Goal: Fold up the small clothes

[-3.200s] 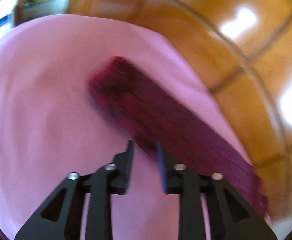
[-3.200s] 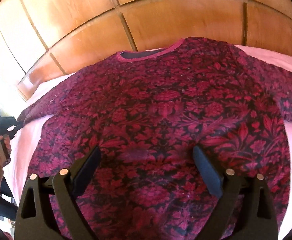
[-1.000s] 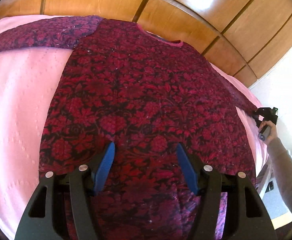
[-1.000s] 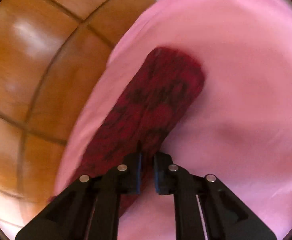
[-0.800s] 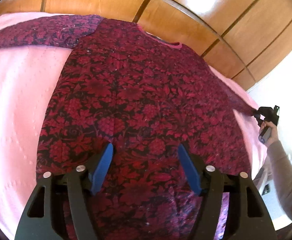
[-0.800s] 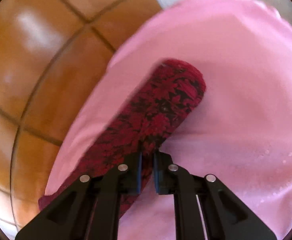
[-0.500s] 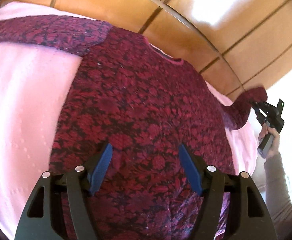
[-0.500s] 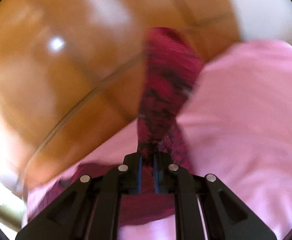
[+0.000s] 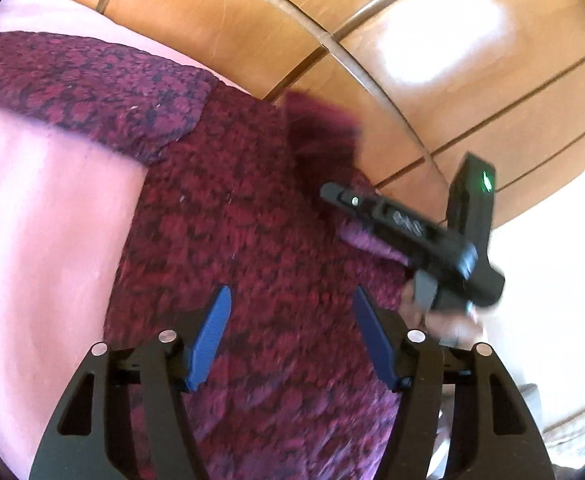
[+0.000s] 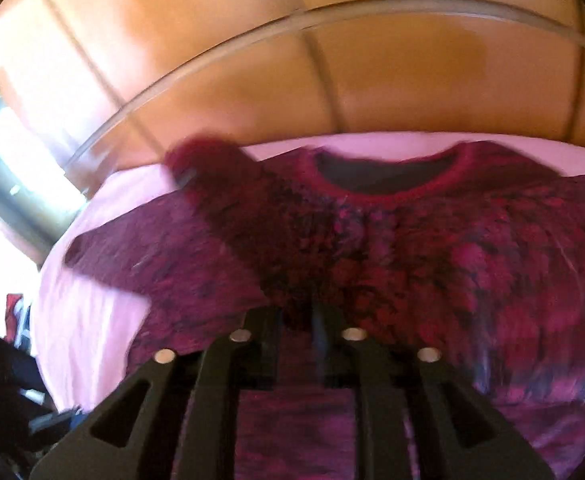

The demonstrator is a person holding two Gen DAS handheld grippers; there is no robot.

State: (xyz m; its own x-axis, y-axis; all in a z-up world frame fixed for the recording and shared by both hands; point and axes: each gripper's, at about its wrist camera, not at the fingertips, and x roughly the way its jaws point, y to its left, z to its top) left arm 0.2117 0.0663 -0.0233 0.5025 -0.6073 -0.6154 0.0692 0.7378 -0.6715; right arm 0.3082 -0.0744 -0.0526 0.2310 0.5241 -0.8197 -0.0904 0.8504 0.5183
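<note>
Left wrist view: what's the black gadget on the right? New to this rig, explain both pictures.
There is no robot here. A person holds a two-finger gripper in each hand, each with a fisheye camera looking along its tongs. The gadget is the right gripper, seen from the left one's camera. The left gripper has blue-padded tongs, open, closing slightly, empty, above a dark red floral knitted sweater on a pink bedcover. In the right wrist view, the tongs are opening with the sweater's sleeve, folded in over the body, between them.

Pink bedspread [image 9: 44, 216] on a bed, glossy wooden panelled wall [image 10: 252, 80] behind it, white wall [image 9: 552, 264] at right
</note>
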